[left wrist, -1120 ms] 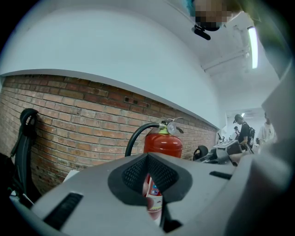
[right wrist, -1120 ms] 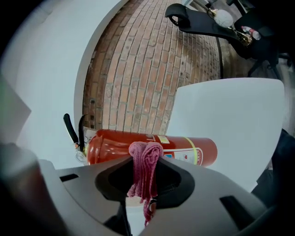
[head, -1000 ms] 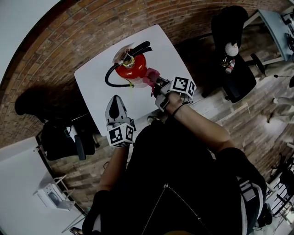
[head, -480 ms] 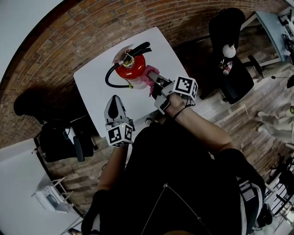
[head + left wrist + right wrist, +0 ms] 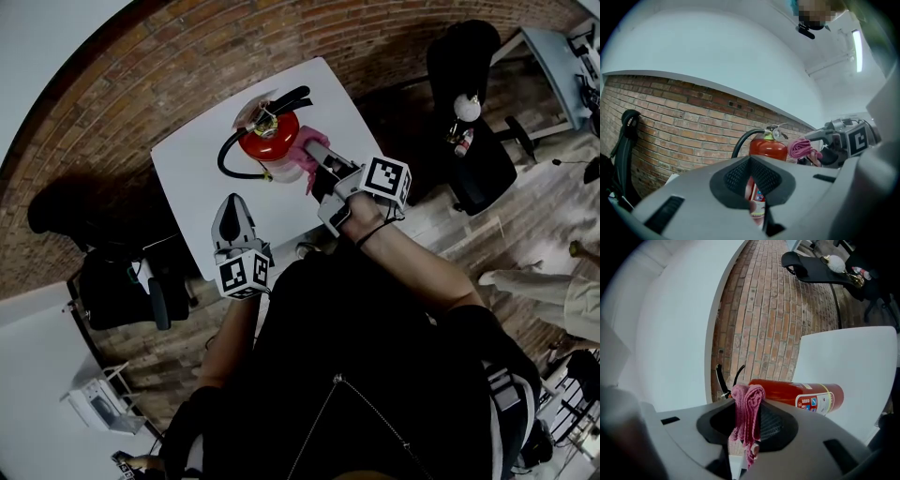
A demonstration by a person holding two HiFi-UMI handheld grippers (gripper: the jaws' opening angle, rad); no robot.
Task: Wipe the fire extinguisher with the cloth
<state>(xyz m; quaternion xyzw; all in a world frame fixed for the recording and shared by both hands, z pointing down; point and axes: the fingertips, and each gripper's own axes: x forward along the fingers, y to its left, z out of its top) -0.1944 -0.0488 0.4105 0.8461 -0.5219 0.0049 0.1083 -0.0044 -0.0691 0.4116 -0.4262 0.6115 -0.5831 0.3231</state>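
Note:
A red fire extinguisher (image 5: 267, 139) with a black hose stands upright on the small white table (image 5: 197, 183). My right gripper (image 5: 317, 161) is shut on a folded pink cloth (image 5: 302, 156), which is pressed against the cylinder's right side. In the right gripper view the cloth (image 5: 747, 404) hangs between the jaws against the red body (image 5: 797, 397). My left gripper (image 5: 234, 204) hovers over the table's near edge with its jaws together and nothing in them. In the left gripper view the extinguisher (image 5: 768, 147) and cloth (image 5: 800, 147) show ahead of it.
A black office chair (image 5: 473, 103) stands to the right of the table. Another black chair (image 5: 131, 281) is at the left. A person's legs (image 5: 553, 286) show at the right edge. The floor is brick, and the table's front edge runs close to my body.
My right gripper has shifted a little up along the extinguisher with the cloth. The left gripper has barely moved. A person has walked into the right edge.

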